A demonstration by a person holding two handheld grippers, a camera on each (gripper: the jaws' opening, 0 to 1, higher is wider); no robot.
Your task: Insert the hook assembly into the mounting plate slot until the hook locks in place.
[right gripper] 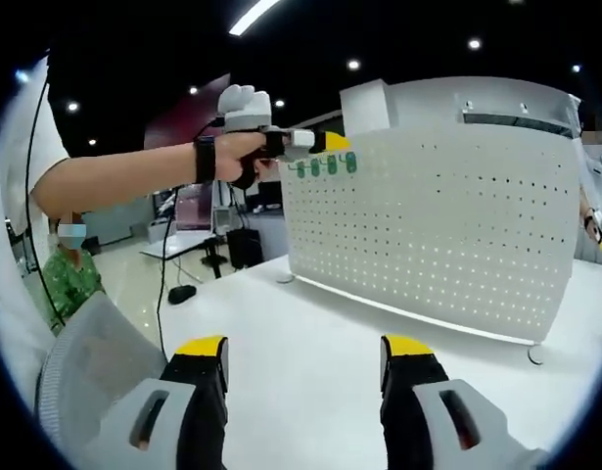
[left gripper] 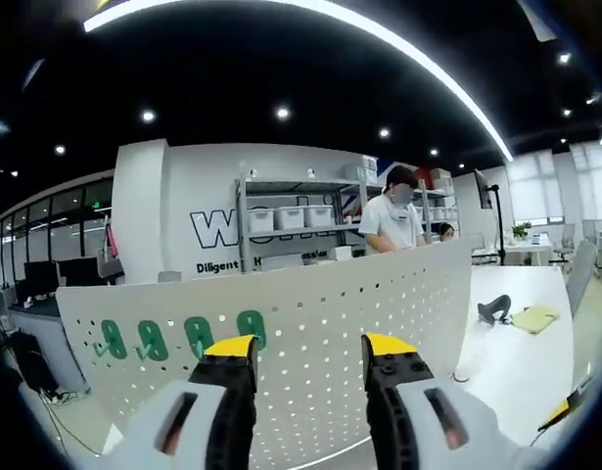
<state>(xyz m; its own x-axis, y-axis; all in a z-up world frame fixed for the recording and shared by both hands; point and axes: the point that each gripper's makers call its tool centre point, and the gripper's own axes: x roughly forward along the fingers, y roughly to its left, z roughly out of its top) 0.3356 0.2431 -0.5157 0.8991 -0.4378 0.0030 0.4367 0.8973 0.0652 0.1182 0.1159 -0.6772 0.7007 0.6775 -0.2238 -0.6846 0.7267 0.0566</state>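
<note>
Nearest to the camera in the left gripper view is the left gripper (left gripper: 310,357), with black jaws and yellow tips; the jaws stand spread apart and nothing is between them. Just beyond the tips stands the white perforated metal mounting plate (left gripper: 379,294), upright on the white table (left gripper: 516,362). On the left part of this plate sit four green hooks (left gripper: 181,336) in a row, near the left jaw tip. Farther right on the table lie a dark curved object (left gripper: 493,309) and a flat yellow piece (left gripper: 535,317), well apart from the plate. Behind the plate a person in a white shirt (left gripper: 391,220) stands before grey metal shelves with white boxes (left gripper: 291,217).

In the right gripper view, the right gripper (right gripper: 302,357) is low over the white table (right gripper: 310,333); its jaws are also spread and hold nothing. At upper left a person's bare forearm (right gripper: 124,176) holds the left gripper (right gripper: 320,142) at the top left corner of the mounting plate (right gripper: 438,225), close to the green hooks (right gripper: 325,165). Whether that gripper touches a hook, I cannot tell.
</note>
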